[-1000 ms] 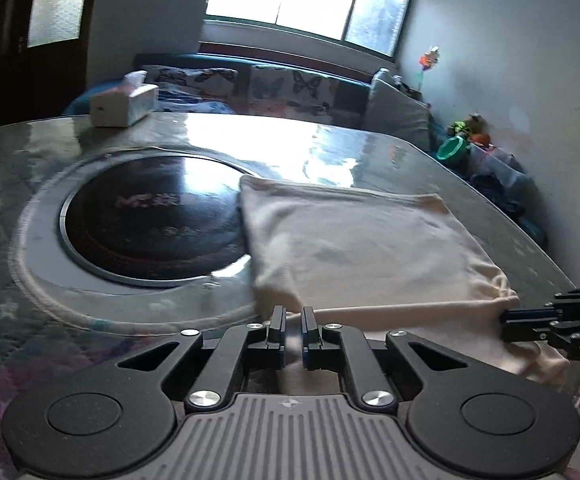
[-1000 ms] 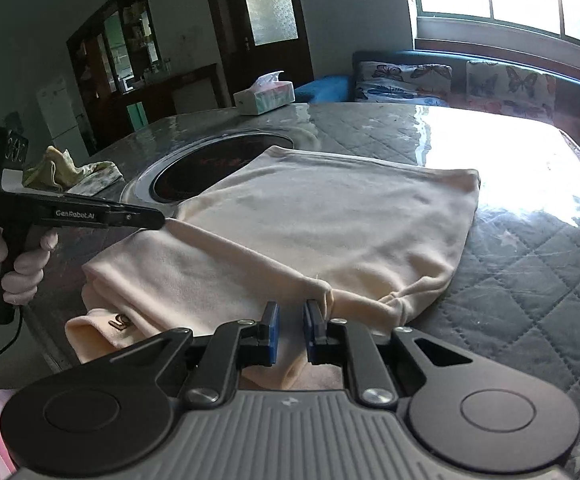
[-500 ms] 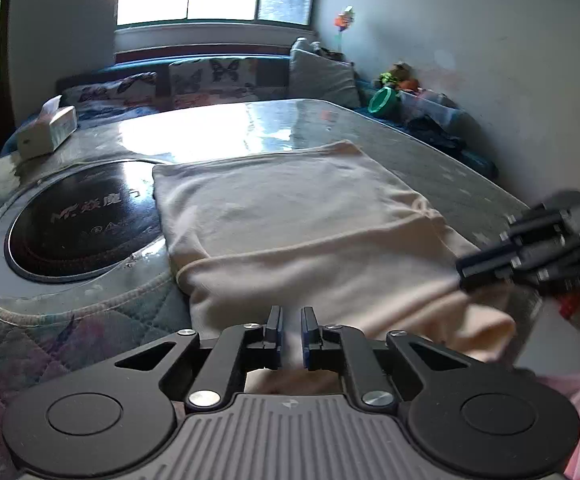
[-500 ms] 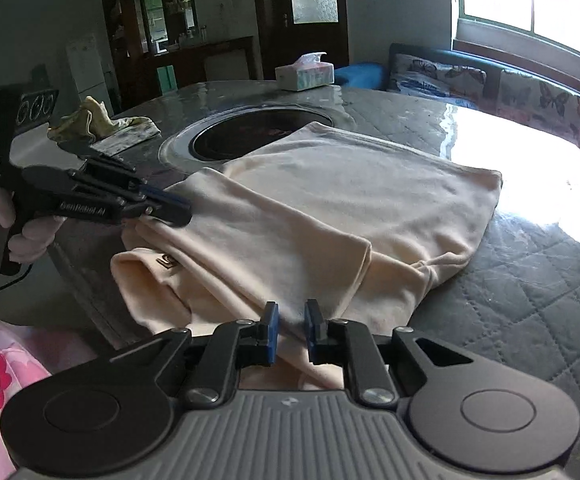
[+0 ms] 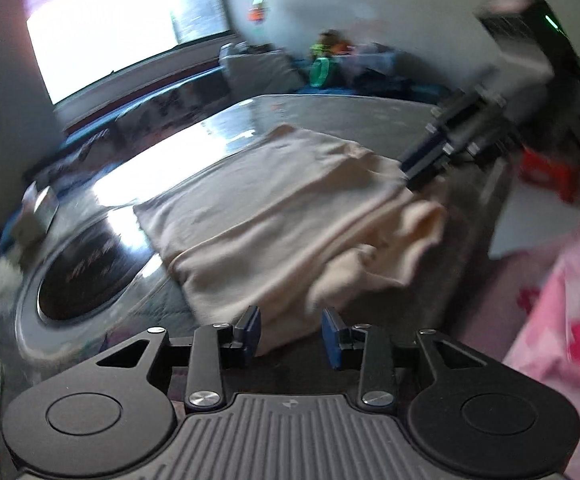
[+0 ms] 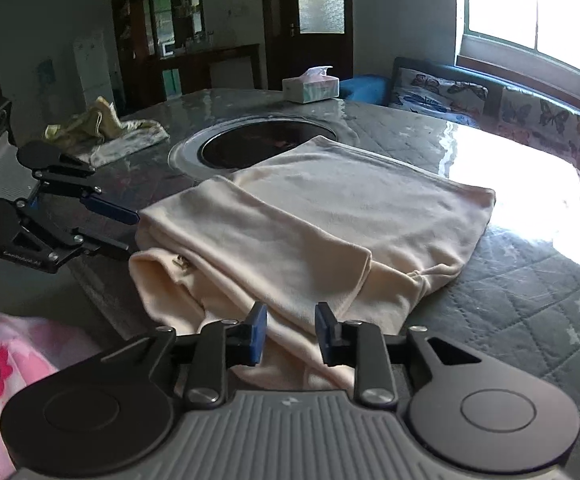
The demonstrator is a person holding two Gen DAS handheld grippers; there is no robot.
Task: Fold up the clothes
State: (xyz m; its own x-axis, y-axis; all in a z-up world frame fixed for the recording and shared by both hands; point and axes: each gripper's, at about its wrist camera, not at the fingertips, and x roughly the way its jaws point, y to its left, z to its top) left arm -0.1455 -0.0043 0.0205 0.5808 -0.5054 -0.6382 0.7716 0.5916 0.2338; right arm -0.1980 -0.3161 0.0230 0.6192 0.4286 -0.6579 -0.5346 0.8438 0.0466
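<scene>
A cream garment [image 6: 329, 216] lies folded on the quilted table, its near part doubled back over itself and its lowest edge hanging off the table's front. It also shows in the blurred left wrist view [image 5: 290, 216]. My left gripper [image 5: 291, 334] is open, its jaws apart at the garment's near left edge; it also shows in the right wrist view [image 6: 126, 232]. My right gripper [image 6: 290, 334] is open, with loose cloth lying between its jaws. It shows in the left wrist view [image 5: 421, 164] at the garment's right edge.
A round dark cooktop [image 6: 266, 148] is set in the table behind the garment. A tissue box [image 6: 309, 84] stands at the far edge. A crumpled yellow-green cloth [image 6: 102, 128] lies at the far left. A sofa with butterfly cushions [image 6: 489, 96] runs under the window.
Both grippers have opened and let go of the garment. The near edge has been folded back over the garment. The left gripper has swung leftward and is blurred by motion.
</scene>
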